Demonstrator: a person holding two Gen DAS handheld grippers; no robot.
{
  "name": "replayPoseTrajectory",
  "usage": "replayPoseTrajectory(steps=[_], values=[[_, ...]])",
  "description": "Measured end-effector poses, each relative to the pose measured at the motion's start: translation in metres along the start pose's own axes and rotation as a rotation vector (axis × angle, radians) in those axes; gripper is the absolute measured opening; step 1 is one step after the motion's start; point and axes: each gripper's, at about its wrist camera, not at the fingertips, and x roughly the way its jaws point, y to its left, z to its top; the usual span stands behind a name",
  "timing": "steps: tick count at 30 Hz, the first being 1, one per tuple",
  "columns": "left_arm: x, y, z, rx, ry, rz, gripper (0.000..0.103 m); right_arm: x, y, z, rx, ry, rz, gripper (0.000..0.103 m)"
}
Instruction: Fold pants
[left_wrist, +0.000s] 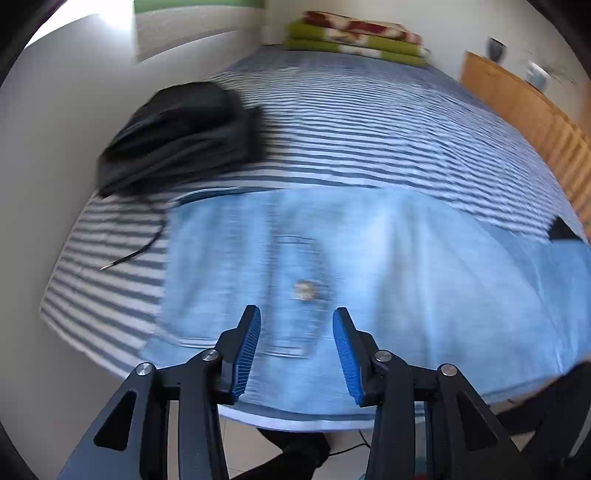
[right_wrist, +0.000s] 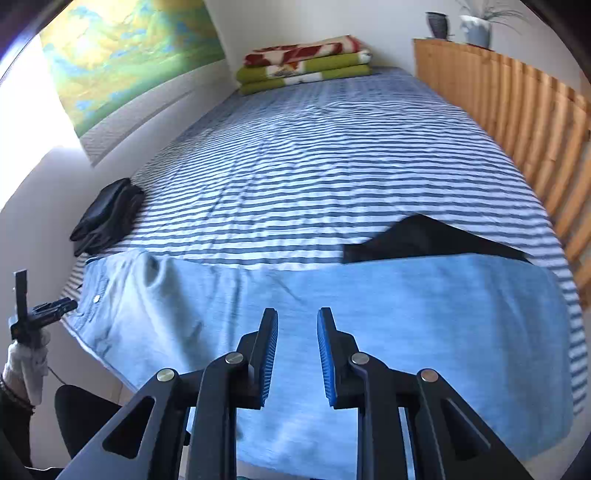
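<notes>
The light-blue pants (right_wrist: 369, 295) lie flat along the near edge of the bed (right_wrist: 332, 166), their long axis running side to side across both tools. The left gripper (left_wrist: 296, 347) hovers over the waist end near the button, jaws spread and empty; the right gripper (right_wrist: 297, 350) hangs over the legs, jaws also parted, gripping nothing. Each end seems within reach of its own hand. A dark bundle of clothes (left_wrist: 177, 136) sits beyond the waist, and a black garment (right_wrist: 424, 236) touches the far edge by the legs, possibly in the fold's way
</notes>
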Motion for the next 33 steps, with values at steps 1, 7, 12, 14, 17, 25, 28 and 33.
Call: replayPoseTrajectory(steps=[1, 7, 12, 14, 17, 25, 28, 33], values=[[0.005, 0.028, 0.004, -0.075, 0.013, -0.001, 0.054, 0.013, 0.016, 0.006, -0.024, 0.027, 0.037, 0.02], [0.022, 0.145, -0.006, -0.336, 0.085, -0.025, 0.056, 0.068, 0.118, 0.008, -0.196, 0.158, 0.188, 0.02], [0.044, 0.159, -0.001, -0.339, 0.113, -0.023, 0.056, 0.098, 0.169, -0.004, -0.33, 0.213, 0.17, 0.02], [0.043, 0.149, 0.012, -0.301, 0.097, -0.047, 0.056, 0.108, 0.173, 0.01, -0.31, 0.228, 0.18, 0.02], [0.045, 0.123, 0.044, -0.242, 0.076, -0.087, 0.059, 0.126, 0.177, 0.03, -0.314, 0.256, 0.205, 0.02], [0.073, 0.017, 0.088, 0.085, 0.095, -0.18, 0.059, 0.184, 0.157, 0.095, -0.312, 0.356, 0.284, 0.02], [0.103, 0.01, 0.07, 0.161, 0.184, -0.105, 0.057, 0.211, 0.163, 0.1, -0.351, 0.399, 0.344, 0.027], [0.115, 0.014, 0.054, 0.183, 0.215, -0.082, 0.057, 0.253, 0.19, 0.085, -0.454, 0.489, 0.464, 0.046]])
